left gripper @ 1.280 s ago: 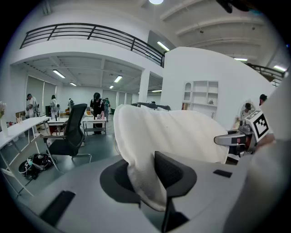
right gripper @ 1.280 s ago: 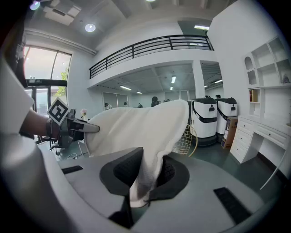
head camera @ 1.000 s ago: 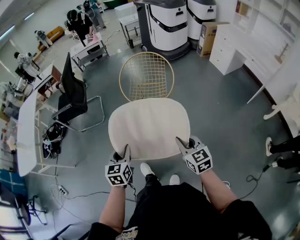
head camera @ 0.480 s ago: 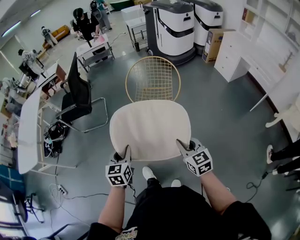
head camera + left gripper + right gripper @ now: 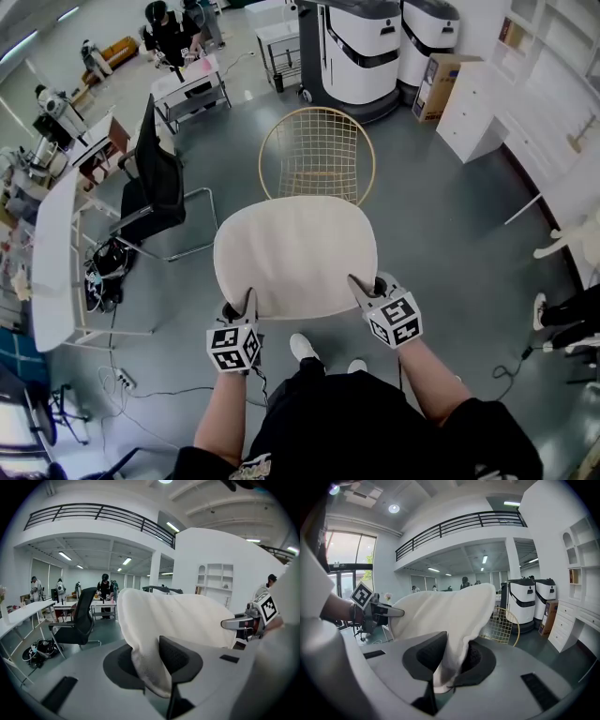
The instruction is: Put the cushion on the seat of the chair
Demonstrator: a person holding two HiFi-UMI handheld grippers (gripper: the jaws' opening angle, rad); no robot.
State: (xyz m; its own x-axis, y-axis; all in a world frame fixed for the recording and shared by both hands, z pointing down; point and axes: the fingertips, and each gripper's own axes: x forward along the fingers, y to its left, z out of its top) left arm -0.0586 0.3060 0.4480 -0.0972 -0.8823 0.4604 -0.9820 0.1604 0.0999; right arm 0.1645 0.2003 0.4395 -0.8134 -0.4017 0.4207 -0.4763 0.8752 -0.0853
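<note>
Left tongs (image 5: 151, 663): clamped on the near left corner of the cushion (image 5: 295, 253), cloth pinched between the two dark pads and hanging a little below them.

Right tongs (image 5: 451, 660): clamped on the near right corner of the same cushion, a fold of cloth drooping out beneath the pads.

Cushion: cream, rounded, spread roughly flat between both tongs and reaching away from them, held up off the floor (image 5: 450, 234); not yet on the seat.

Chair (image 5: 317, 155): gold wire, round back, straight ahead of both tongs, just past the far edge of the cushion; seat front covered by the cushion in the head view, contact not readable.

Shoes (image 5: 302, 347): pale, on the floor under the near edge of the cushion, between the two tongs.

Office chair (image 5: 155, 183): black, ahead and to the left of the left tongs, well apart from the cushion.

Bench (image 5: 52, 253): long, white, farther left than the office chair.

Machines (image 5: 361, 47): two, white with dark trim, beyond the wire chair.

Cardboard box (image 5: 441, 84) and white cabinet (image 5: 473, 117): ahead and to the right of the right tongs, beside the machines.

People: several, far ahead to the left, at small tables.
</note>
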